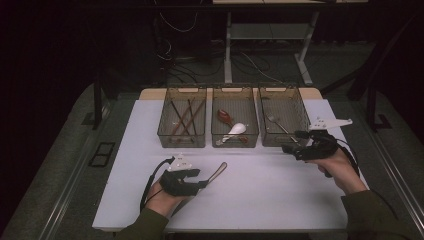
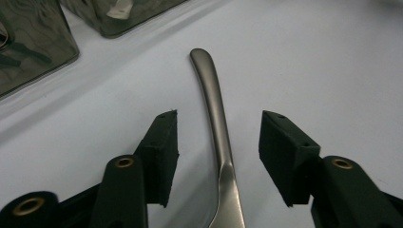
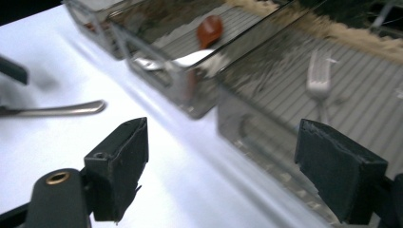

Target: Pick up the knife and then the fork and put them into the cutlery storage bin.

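Here, straddled the steel utensil [image 2: 212,90] with the left gripper [image 1: 202,184], jaws apart either side of its handle and off the metal, seemingly ready to pinch. Lay flat near the desk's [image 1: 260,200] front edge, left of middle. Hung the right gripper [image 3: 223,142] agape and empty before the right bin [image 1: 300,107], likely out of the way.

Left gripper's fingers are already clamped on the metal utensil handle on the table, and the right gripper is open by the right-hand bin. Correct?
Not quite. In the left gripper view the left gripper has its fingers on either side of the metal utensil handle, with gaps on both sides, so nothing is clamped yet. The right gripper is open by the right-hand bin.
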### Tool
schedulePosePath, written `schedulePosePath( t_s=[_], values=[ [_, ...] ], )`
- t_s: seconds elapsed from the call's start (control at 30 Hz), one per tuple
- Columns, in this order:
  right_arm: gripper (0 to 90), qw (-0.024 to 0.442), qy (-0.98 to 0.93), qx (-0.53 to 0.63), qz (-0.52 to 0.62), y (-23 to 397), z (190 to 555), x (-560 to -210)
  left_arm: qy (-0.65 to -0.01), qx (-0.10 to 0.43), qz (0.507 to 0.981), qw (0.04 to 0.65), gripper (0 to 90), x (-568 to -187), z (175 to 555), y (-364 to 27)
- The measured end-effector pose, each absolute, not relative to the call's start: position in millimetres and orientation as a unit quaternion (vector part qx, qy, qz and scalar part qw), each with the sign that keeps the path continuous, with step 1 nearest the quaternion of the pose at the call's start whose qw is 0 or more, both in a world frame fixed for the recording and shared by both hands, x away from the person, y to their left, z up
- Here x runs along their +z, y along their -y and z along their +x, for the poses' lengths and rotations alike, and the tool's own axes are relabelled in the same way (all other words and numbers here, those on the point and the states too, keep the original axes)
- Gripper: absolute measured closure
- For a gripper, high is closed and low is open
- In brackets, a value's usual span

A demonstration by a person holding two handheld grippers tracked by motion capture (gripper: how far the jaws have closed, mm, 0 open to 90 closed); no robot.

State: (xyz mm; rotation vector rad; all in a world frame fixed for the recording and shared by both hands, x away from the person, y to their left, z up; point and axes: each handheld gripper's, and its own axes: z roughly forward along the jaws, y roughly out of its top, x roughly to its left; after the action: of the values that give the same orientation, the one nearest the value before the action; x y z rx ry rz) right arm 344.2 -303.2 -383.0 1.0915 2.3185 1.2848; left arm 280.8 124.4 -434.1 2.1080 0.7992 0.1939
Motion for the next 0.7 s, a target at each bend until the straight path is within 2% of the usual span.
schedulePosePath(
  t_s=[0.43, 0.7],
  values=[
    [17.7, 0.137, -0.793, 0.453, 0.384, 298, 295, -418, -0.326, 0.087, 0.850, 0.405, 65.0, -439, 283, -111],
    [17.7, 0.137, -0.794, 0.455, 0.379, 293, 287, -422, -0.327, 0.090, 0.859, 0.383, 73.5, -445, 284, -102]
  ],
)
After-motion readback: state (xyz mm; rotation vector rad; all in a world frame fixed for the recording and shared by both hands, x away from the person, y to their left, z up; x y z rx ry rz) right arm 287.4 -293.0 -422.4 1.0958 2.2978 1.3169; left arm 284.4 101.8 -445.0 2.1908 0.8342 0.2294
